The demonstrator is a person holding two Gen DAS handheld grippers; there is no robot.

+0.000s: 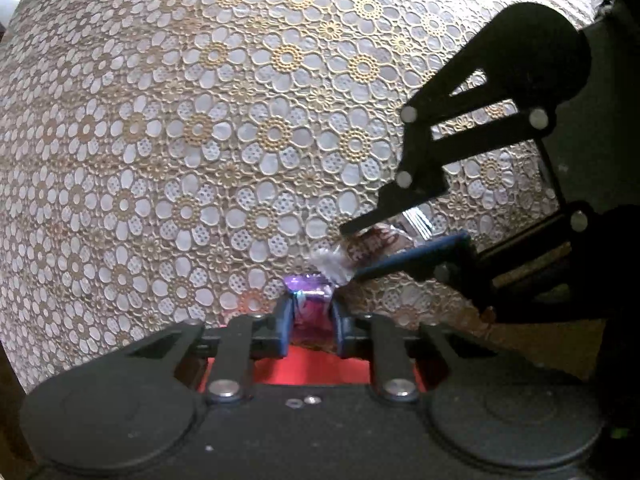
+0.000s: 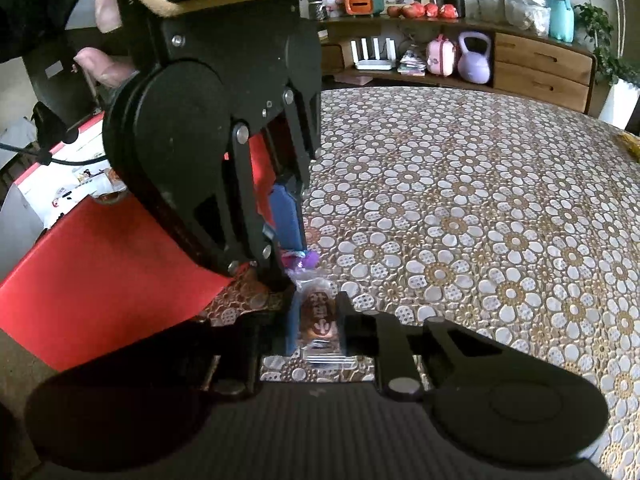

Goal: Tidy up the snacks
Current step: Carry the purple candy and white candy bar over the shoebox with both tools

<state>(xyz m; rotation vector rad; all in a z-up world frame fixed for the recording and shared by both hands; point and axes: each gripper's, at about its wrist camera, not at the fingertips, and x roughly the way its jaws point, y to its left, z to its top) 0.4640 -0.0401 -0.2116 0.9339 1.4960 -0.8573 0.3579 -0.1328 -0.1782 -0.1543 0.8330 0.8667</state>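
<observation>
While left gripper (image 1: 311, 312) pinches crinkly purple foil candy (image 1: 306, 286), right gripper (image 2: 318, 326) clamps clear-wrapped brown snack (image 2: 320, 316), lace-patterned tablecloth (image 1: 200, 120).

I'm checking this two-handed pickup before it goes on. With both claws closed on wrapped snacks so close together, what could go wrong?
1. The left claw pinches the purple candy right beside the brown-wrapped snack in the right claw; lifting either might knock the other.
2. Both wrappers are glossy, so either could slip.
</observation>
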